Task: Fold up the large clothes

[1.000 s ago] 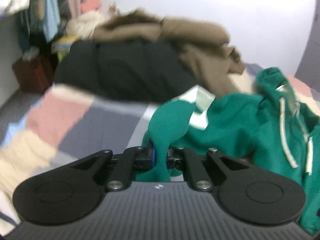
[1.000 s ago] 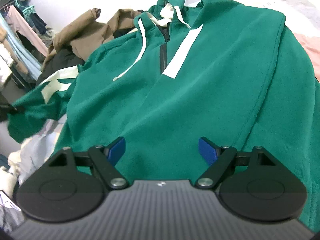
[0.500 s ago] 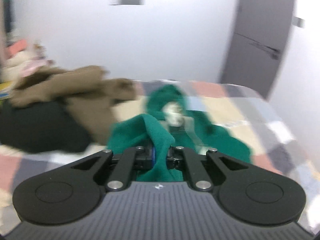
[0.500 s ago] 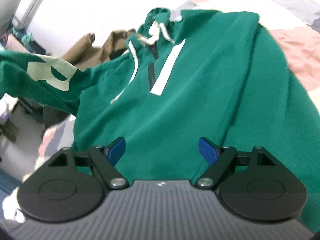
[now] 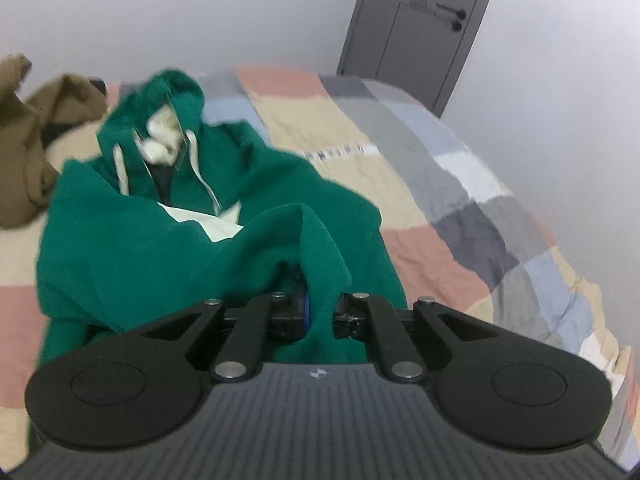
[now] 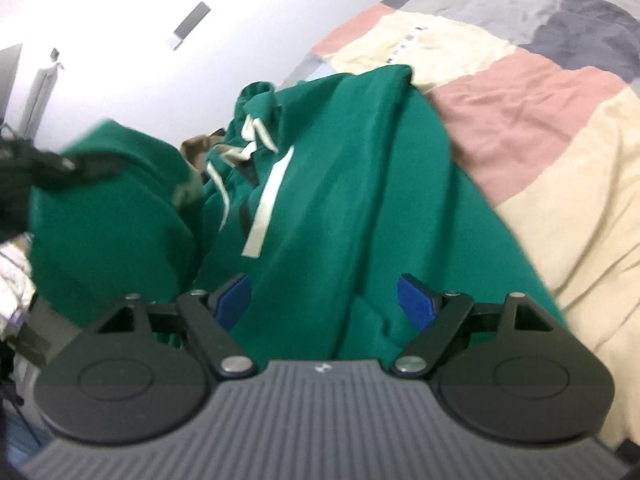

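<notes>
A green hoodie [image 5: 132, 256] with white drawstrings and a white stripe lies on a patchwork bed cover [image 5: 452, 184]. My left gripper [image 5: 322, 314] is shut on a fold of its green sleeve [image 5: 320, 248], which is lifted and carried over the hoodie's body. In the right wrist view the hoodie [image 6: 340, 200] spreads ahead, and the lifted sleeve [image 6: 112, 216] hangs at the left under the other gripper [image 6: 40, 168]. My right gripper [image 6: 324, 300] stands open just above the hoodie's lower part, with cloth below its blue pads but not pinched.
A brown garment [image 5: 28, 128] lies on the bed left of the hoodie. A grey door [image 5: 416, 32] and white wall stand behind the bed. The bed cover [image 6: 560, 160] stretches bare to the right of the hoodie.
My left gripper swung right across the bed, carrying the green sleeve over the hoodie's body. My right gripper shifted and rolled, staying open over the lower part.
</notes>
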Demonstrator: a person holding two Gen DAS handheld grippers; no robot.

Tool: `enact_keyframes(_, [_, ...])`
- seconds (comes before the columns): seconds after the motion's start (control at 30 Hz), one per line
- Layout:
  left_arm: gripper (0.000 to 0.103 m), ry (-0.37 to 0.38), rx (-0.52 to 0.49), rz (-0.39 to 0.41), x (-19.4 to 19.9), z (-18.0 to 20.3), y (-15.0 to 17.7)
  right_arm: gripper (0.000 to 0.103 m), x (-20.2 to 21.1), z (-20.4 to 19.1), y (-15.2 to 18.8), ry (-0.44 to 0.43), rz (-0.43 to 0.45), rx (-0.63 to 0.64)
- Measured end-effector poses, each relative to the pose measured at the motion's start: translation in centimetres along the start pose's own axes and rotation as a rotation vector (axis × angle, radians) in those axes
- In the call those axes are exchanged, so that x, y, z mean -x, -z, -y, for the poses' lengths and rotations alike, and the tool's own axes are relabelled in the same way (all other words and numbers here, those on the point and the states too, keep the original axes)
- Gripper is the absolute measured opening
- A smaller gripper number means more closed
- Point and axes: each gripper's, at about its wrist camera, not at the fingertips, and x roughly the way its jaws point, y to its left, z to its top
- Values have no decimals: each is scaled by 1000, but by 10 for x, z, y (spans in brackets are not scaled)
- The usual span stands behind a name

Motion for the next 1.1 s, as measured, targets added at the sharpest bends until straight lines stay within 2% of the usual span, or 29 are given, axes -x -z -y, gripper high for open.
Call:
enact_keyframes(0.03, [10, 3, 7, -11, -5, 0, 3, 82, 1, 3, -1, 2, 6, -7])
enact_keyframes(0.07, [15, 13, 13, -23, -7, -13, 7, 82, 2, 5, -2, 4, 13, -13])
enact_keyframes(0.13, [41, 35, 31, -83, -22, -25, 11, 82, 4, 9, -4, 12, 29, -25])
enact_keyframes(0.17, [67, 49, 45, -101, -25, -29, 14, 82, 5, 11, -6, 13, 38, -32])
enact_keyframes(0.2, [78, 62, 58, -93, -26, -36, 17, 82, 6, 13, -7, 15, 47, -39])
enact_keyframes(0.27, [85, 99, 85, -72, -22, -50, 22, 82, 7, 14, -8, 22, 55, -42])
enact_keyframes(0.37, [87, 152, 139, -43, -10, -74, 33, 83, 7, 15, -9, 20, 64, -46])
enact_keyframes(0.53, [87, 83, 256, 25, -3, -138, 54, 83, 8, 7, -9, -8, 77, -27])
enact_keyframes(0.7, [87, 52, 504, 59, -28, -216, 83, 83, -12, 2, -4, 23, -1, -4])
enact_keyframes(0.87, [86, 116, 620, 122, -52, -253, 99, 83, -28, -5, 5, 69, -62, 57])
enact_keyframes(0.93, [85, 155, 641, 155, -60, -261, 100, 79, -31, -10, 8, 83, -69, 92])
enact_keyframes(0.97, [83, 180, 648, 170, -62, -266, 101, 71, -33, -13, 9, 91, -68, 115])
enact_keyframes(1.0, [77, 201, 662, 183, -66, -270, 100, 58, -34, -17, 11, 98, -66, 141])
enact_keyframes(1.03, [73, 214, 673, 188, -69, -271, 98, 51, -36, -21, 13, 97, -75, 168])
enact_keyframes(1.07, [65, 214, 680, 184, -72, -274, 96, 47, -39, -23, 15, 101, -85, 182])
enact_keyframes(1.1, [52, 209, 687, 178, -76, -277, 94, 39, -42, -26, 16, 107, -90, 196])
